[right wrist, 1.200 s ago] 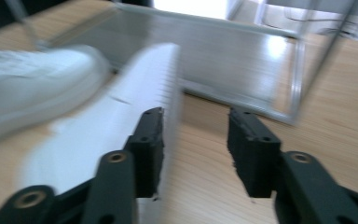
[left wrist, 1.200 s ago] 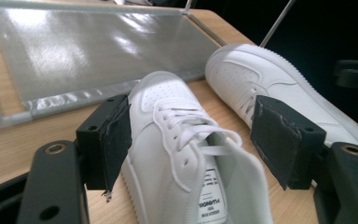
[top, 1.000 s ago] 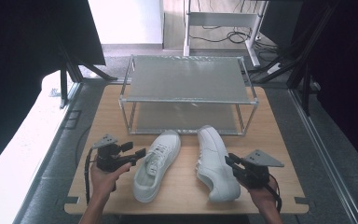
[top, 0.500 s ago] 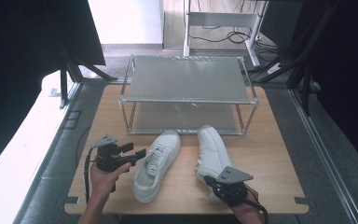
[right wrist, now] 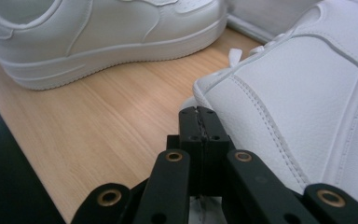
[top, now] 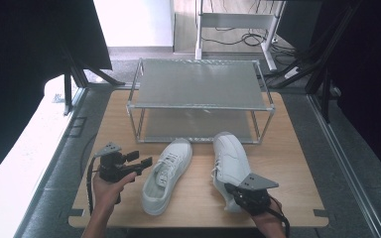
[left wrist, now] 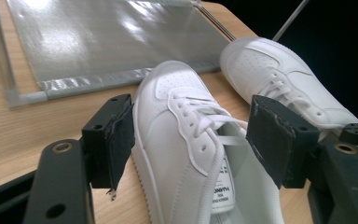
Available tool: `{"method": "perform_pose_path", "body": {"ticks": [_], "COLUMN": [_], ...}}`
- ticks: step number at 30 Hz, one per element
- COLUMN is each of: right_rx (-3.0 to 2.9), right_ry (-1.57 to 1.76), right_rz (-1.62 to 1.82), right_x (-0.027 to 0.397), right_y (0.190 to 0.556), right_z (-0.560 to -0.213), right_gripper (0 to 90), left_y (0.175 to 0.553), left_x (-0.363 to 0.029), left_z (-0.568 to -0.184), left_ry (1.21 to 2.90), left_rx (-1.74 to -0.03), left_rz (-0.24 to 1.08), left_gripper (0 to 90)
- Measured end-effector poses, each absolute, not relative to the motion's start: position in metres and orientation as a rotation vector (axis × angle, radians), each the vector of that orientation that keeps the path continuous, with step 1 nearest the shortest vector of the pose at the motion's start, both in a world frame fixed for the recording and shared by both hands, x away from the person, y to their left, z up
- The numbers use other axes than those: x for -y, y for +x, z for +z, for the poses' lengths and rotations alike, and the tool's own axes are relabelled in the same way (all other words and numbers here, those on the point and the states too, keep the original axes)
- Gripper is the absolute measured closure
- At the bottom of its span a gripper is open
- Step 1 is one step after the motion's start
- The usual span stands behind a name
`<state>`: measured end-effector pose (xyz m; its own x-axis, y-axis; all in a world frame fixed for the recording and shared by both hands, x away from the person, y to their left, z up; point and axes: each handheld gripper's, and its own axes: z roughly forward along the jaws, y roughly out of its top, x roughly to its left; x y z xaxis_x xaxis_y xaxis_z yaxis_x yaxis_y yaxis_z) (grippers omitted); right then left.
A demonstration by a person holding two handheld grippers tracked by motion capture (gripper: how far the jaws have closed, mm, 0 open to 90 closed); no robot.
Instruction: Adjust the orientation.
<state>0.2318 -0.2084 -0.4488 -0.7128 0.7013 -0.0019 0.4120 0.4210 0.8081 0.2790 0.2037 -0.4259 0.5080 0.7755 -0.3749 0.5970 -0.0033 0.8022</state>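
Observation:
Two white sneakers lie on the wooden table, toes toward a metal rack. My left gripper is open just left of the left sneaker. In the left gripper view its pads stand wide apart, with that sneaker's laces and tongue in front of the gap. My right gripper sits at the heel of the right sneaker, near the table's front edge. In the right gripper view the right gripper has its jaws pressed together, tips right against that sneaker's heel collar.
A two-tier mesh rack stands at the back middle of the table, its lower shelf just beyond the sneakers' toes. The left sneaker lies across from the right gripper. Bare wood shows at the right side.
My right gripper has swung from the right side of the right sneaker leftward and toward the front edge, ending at its heel. The left gripper has barely moved.

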Motion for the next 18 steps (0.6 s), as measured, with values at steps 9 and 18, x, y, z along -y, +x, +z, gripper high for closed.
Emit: {"method": "perform_pose_path", "body": {"ticks": [9,18], "right_rx": [-2.287,-2.248], "right_ry": [1.031,1.161], "right_rz": [1.283,1.299], "right_x": [0.238,0.279], "right_y": [0.239,0.254], "right_z": [-0.444,-0.448], "right_gripper": [90.0,90.0], "left_y": [0.280,0.282], "left_x": [-0.201,-0.200], "left_z": [-0.429,-0.432], "left_ry": [1.698,1.704], "left_rx": [-1.173,-1.177], "left_rz": [0.189,0.170], "left_gripper": [32.5,32.1]}}
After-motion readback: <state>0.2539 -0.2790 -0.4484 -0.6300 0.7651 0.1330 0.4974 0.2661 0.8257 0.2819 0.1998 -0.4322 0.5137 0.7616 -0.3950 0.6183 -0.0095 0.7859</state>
